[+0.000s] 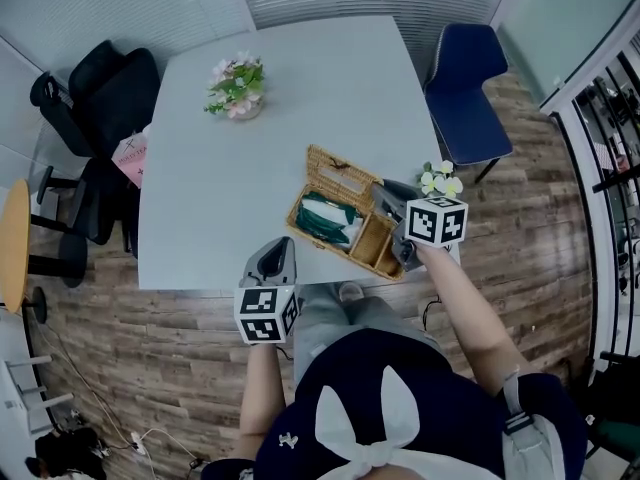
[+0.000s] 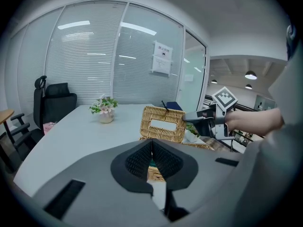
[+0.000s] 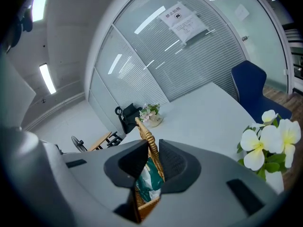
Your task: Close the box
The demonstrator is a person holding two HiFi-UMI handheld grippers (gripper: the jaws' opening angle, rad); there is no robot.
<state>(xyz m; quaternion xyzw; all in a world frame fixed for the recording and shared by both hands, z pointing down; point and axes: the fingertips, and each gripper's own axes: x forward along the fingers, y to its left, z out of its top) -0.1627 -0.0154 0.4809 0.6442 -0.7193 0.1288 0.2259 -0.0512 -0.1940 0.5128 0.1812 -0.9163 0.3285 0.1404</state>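
- The wicker box (image 1: pixel 296 216) stands on the grey table (image 1: pixel 300 98), near its front edge on the right side. Its lid (image 1: pixel 340 176) is up, almost upright, on the far side of the box.
- Inside the box lies a green and white packet (image 1: pixel 325 218). The small compartment beside it looks empty.
- The right gripper (image 1: pixel 385 193) is at the right edge of the lid. In the right gripper view, its jaws are closed on the wicker edge of the lid (image 3: pixel 146 135), which passes between them.
- The left gripper (image 1: pixel 280 243) hangs in front of the box, apart from it. Its jaws are pressed together with nothing between them.
- I judge that the step in hand is the closing itself: the lid is gripped but not yet lowered.
- The next move calls for swinging the lid forward and down around its back hinge, following its arc.
- The packet should stay under the rim, or the lid may not sit flat.
- A vase of white flowers (image 1: pixel 440 180) stands just beside the right gripper, so the hand must take care not to knock it.
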